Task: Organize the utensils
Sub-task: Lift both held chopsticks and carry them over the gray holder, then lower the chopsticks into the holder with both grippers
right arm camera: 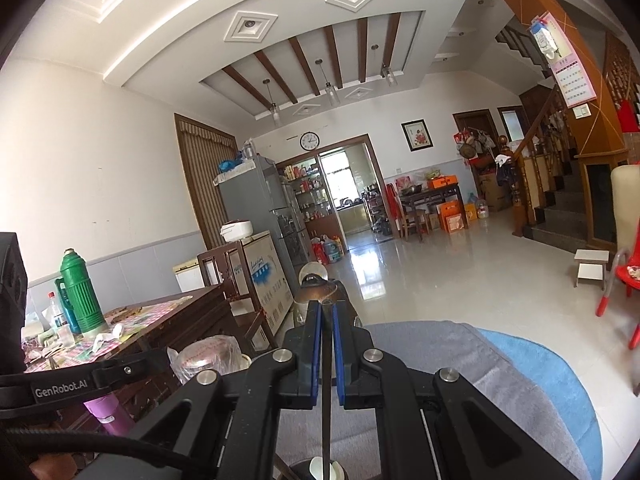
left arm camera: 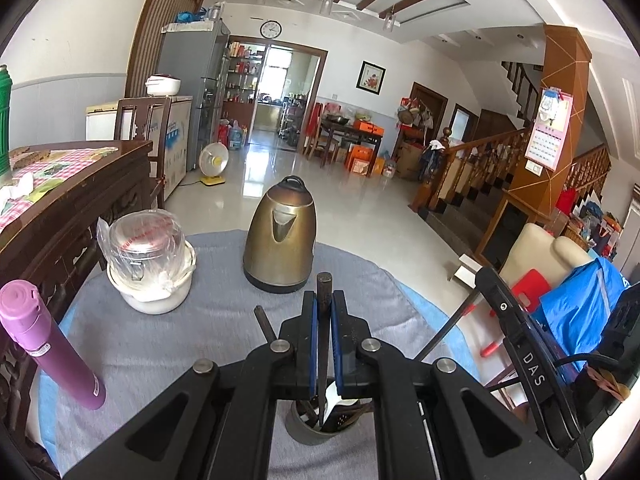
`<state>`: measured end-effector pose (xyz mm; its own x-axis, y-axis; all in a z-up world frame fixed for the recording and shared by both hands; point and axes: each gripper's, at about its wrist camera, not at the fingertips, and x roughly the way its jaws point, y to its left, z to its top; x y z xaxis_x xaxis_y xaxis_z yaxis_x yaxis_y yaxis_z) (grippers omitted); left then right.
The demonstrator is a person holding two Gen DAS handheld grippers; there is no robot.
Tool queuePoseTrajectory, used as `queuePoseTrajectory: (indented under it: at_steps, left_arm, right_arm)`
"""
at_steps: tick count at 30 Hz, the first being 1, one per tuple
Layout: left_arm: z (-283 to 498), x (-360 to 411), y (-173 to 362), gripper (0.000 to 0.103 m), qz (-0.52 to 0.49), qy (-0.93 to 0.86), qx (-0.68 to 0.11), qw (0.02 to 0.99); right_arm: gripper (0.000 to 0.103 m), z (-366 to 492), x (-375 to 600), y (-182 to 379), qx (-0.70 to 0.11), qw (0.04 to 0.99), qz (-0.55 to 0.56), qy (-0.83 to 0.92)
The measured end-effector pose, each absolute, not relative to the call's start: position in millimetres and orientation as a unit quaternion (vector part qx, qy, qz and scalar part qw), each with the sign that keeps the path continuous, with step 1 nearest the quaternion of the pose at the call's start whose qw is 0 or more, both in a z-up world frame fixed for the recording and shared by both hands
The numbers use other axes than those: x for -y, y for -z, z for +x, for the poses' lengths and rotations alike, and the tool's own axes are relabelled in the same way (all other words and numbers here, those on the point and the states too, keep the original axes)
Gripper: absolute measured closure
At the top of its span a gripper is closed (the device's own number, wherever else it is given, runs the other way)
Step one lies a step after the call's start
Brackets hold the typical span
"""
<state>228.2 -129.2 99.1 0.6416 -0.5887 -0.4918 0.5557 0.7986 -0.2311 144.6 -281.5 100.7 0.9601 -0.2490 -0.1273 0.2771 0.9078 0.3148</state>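
Note:
In the left wrist view my left gripper [left arm camera: 324, 304] is shut on a dark thin utensil handle [left arm camera: 324, 286] that runs down into a grey utensil cup [left arm camera: 308, 432] on the grey cloth. The cup holds several dark utensils and a white spoon [left arm camera: 334, 394]. A loose dark stick [left arm camera: 264, 322] leans out of it to the left. In the right wrist view my right gripper [right arm camera: 325, 316] is shut on another thin dark utensil [right arm camera: 326, 400], standing over the same cup [right arm camera: 320, 468], where a white spoon [right arm camera: 318, 466] shows. The right gripper body appears in the left wrist view [left arm camera: 516, 344].
A bronze kettle [left arm camera: 280, 236] stands behind the cup. A white pot with a plastic-wrapped glass lid [left arm camera: 150, 260] and a purple flask [left arm camera: 48, 340] stand to the left. A dark wooden table [left arm camera: 72, 200] adjoins on the left. A red stool [right arm camera: 620, 280] stands to the right.

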Motion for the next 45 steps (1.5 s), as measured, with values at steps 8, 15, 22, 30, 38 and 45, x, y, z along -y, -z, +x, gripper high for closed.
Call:
queuePoseTrajectory:
  at_steps: [8, 15, 22, 30, 38, 45]
  left_arm:
    - [224.1, 132.1, -90.3, 0.096, -0.021, 0.306, -0.297, 0.904]
    - [221.2, 131.9, -88.1, 0.096, -0.013, 0.299, -0.297, 0.907]
    - [219.8, 129.5, -89.3, 0.096, -0.013, 0.294, -0.296, 0.909]
    - [218.1, 126.2, -87.4, 0.096, -0.014, 0.29, -0.296, 0.91]
    - [217.3, 126.1, -87.0, 0.096, -0.014, 0.291, -0.297, 0.909]
    - [216.4, 125.9, -86.5, 0.096, -0.014, 0.29, -0.3, 0.909]
  right_arm:
    - [0.097, 143.5, 280.7, -94.8, -0.055, 0.975, 0.171, 0.134]
    - [0.097, 141.3, 281.3, -93.1, -0.058, 0.974, 0.173, 0.133]
    - [0.097, 138.4, 277.9, -93.8, -0.059, 0.976, 0.168, 0.129]
    - [0.097, 136.6, 276.8, -95.7, -0.062, 0.977, 0.165, 0.123]
    - [0.097, 138.6, 277.3, -97.3, -0.064, 0.977, 0.166, 0.121]
    - [0.097, 141.7, 280.1, -93.6, -0.071, 0.976, 0.166, 0.12]
